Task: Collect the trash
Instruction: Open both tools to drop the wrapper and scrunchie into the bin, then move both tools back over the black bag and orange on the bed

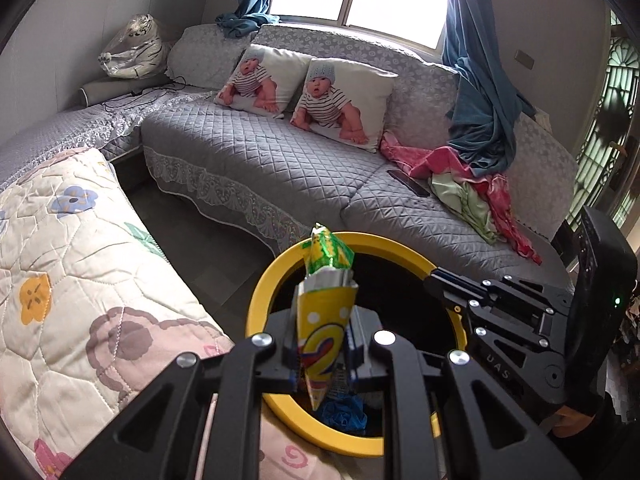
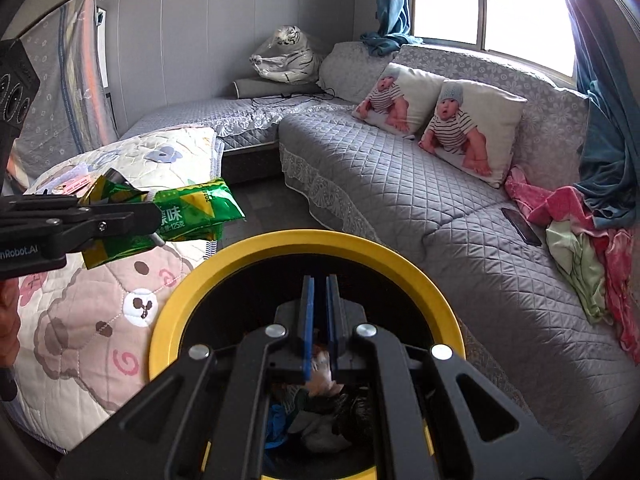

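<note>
One shiny green and yellow snack bag (image 1: 325,312) is pinched tight in the left gripper (image 1: 323,344). It is crinkly, with silver foil inside, and it hangs over the edge of the round bin (image 2: 192,280). The bin has a smooth yellow rim and a black inside. Blue plastic (image 2: 278,424) and other scrunched trash sit at its bottom. The right gripper (image 2: 320,320) is over the bin, its blue pads nearly closed, holding nothing. A soft quilt (image 1: 60,264) lies beside the bin.
</note>
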Tool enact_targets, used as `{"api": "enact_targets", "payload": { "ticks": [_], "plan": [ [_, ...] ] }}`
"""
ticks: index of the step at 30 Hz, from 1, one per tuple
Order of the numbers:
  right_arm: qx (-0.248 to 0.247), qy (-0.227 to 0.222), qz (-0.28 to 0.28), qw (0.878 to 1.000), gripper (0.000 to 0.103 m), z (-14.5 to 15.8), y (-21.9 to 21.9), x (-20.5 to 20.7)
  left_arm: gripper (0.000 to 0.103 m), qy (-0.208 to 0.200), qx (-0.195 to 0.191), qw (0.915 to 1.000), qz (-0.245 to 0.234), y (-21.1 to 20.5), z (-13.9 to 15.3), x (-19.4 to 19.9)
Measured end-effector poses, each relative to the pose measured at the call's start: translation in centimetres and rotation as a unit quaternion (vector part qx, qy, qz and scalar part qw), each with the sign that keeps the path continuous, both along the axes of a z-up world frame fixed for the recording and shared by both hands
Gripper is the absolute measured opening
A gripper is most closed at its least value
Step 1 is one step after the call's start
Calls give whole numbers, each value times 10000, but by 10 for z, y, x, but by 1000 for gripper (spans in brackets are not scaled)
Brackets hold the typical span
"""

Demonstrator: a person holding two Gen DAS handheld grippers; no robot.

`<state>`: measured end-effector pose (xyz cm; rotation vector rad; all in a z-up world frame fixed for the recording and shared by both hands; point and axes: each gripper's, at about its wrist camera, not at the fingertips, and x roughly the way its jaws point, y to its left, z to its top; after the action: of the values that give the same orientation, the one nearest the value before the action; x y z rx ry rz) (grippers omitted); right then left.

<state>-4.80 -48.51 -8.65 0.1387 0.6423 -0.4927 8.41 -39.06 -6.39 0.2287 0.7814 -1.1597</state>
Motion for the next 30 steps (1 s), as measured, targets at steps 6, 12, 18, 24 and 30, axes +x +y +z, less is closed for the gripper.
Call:
{"api": "enact_targets", "payload": {
  "ticks": [6, 12, 18, 24, 30],
  "plan": [
    [104, 69, -129, 9998, 5, -6, -7, -3, 19, 210, 61, 9998, -29, -15, -11, -2],
    [204, 100, -231, 9995, 5, -7, -12, -8, 41, 348, 44, 9992, 171, -15, -18, 3],
    [189, 108, -430, 9988, 6, -5, -16, -11, 71, 391, -38, 9980, 496, -3, -18, 14],
    [46, 189, -324, 9993, 6, 0, -8, -3, 88, 360, -335, 9945, 928, 31, -5, 40],
    [-135, 208, 34, 9997, 6, 9, 15, 20, 89, 174, -337, 9871, 1557, 82, 8, 79]
  ]
}}
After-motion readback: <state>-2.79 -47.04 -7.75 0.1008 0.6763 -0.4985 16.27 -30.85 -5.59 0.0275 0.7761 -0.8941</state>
